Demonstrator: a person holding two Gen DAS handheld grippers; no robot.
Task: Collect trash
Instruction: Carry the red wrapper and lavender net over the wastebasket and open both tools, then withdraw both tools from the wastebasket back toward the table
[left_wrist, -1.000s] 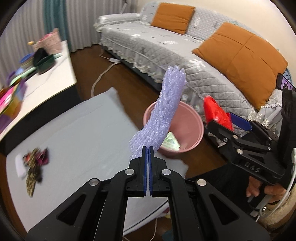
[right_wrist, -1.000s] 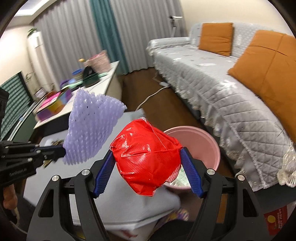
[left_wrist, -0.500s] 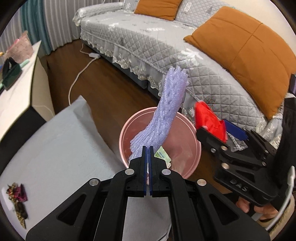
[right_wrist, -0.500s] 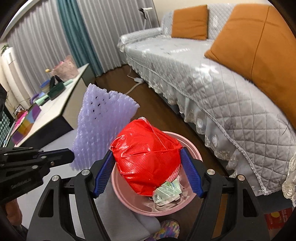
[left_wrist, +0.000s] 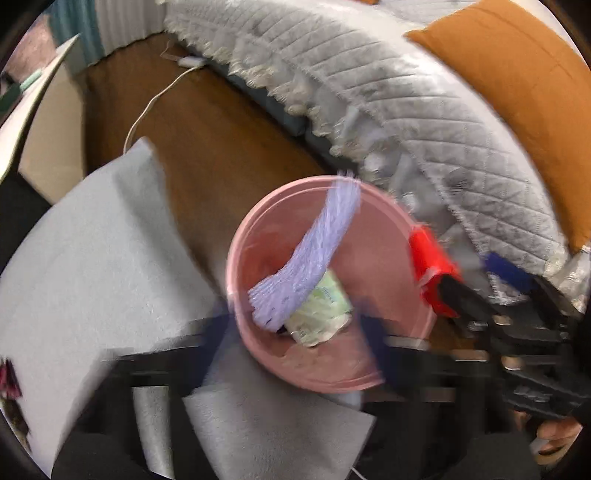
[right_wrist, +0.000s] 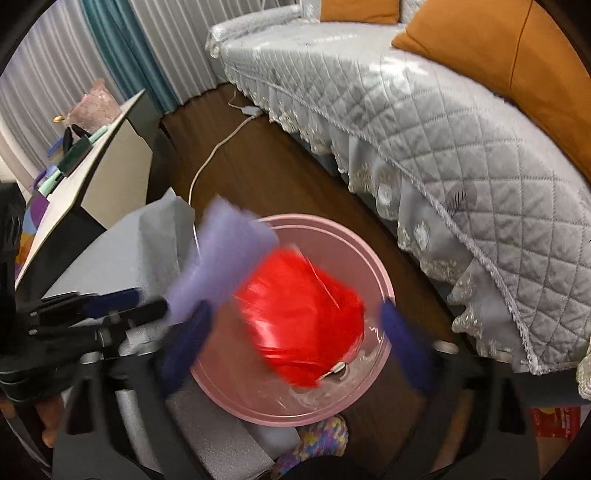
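At far left of the left wrist view, dark wrappers (left_wrist: 11, 387) lie uncollected on the grey surface (left_wrist: 92, 258). Centre frame, the left gripper (left_wrist: 295, 332) and right gripper (right_wrist: 295, 343) have just been opening; fingers wide, purple foam net (left_wrist: 314, 254) and red bag (right_wrist: 299, 314) drop into the pink bin (left_wrist: 384, 258).

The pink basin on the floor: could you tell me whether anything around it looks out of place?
Nothing odd in the pink basin itself. On the grey cloth at the left edge, dark crumpled wrappers lie uncollected. A white cable trails across the wooden floor.
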